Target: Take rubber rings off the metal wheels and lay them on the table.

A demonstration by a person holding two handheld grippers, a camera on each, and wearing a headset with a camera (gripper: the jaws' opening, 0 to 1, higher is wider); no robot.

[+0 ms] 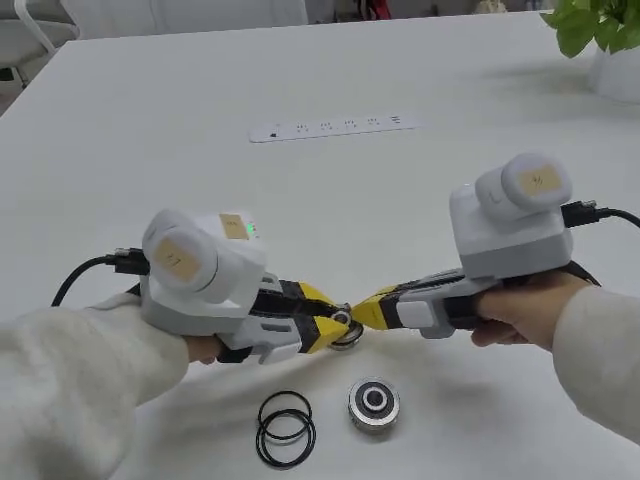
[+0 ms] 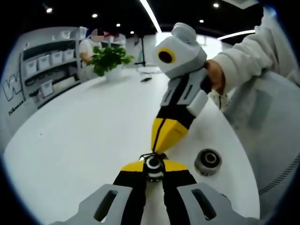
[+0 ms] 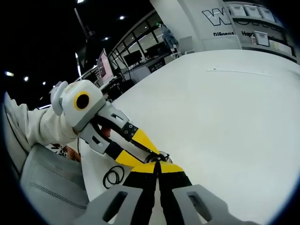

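Nearest the person, we note several black rubber rings [image 1: 285,432] lying overlapped on the white bench [image 1: 450,180]. Just beside them, to the right, a loose metal wheel [image 1: 374,404] lies flat, apart from both tools. Beyond these, the two tools meet tip to tip. The left tool [image 1: 335,328] has its jaws closed on a second wheel [image 2: 153,162], gripped between the yellow tips. The right tool [image 1: 360,314] has its jaws drawn together to a narrow point that touches that wheel's rim. We cannot tell whether they pinch a ring there. Each tool is held by a hand in a white sleeve. Farther off, a white power strip [image 1: 333,127] lies flat on the bench, and a potted plant [image 1: 592,25] stands at the far right corner.
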